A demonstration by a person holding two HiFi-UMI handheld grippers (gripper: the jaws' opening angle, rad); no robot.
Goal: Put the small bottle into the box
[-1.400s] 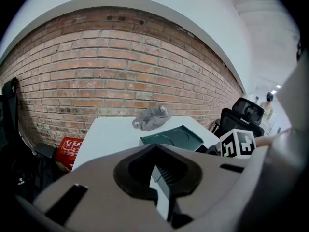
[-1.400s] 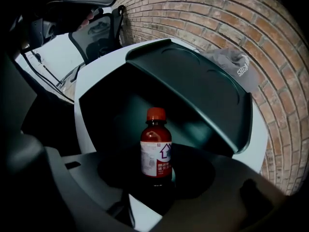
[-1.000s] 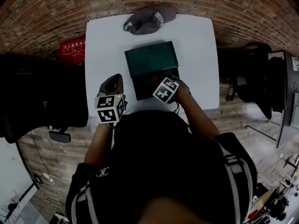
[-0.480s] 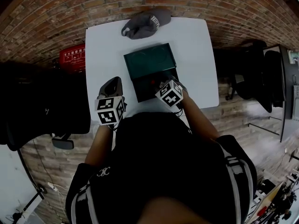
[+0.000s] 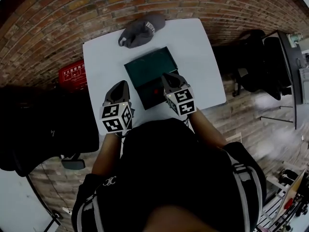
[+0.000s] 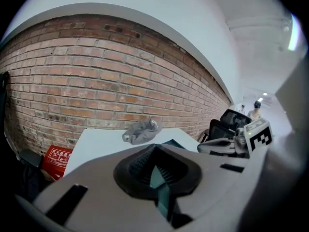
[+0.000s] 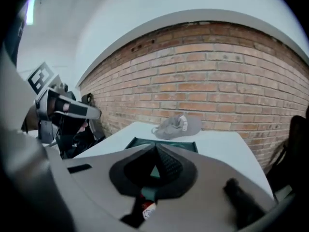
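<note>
Table: one, white. Cap: one, grey. Box: one, dark green. Small bottle: one. Red case: one. Grippers: two, left gripper and right gripper.

The worktop is a smooth, matt white board. The cap at its far edge is soft grey cloth, creased and dull. The box is dark green, with a smooth face and a faint sheen. The wall beyond is rough red brick with pale mortar joints. The left gripper has a matt grey plastic shell and black ribbed pads that look rubbery.
</note>
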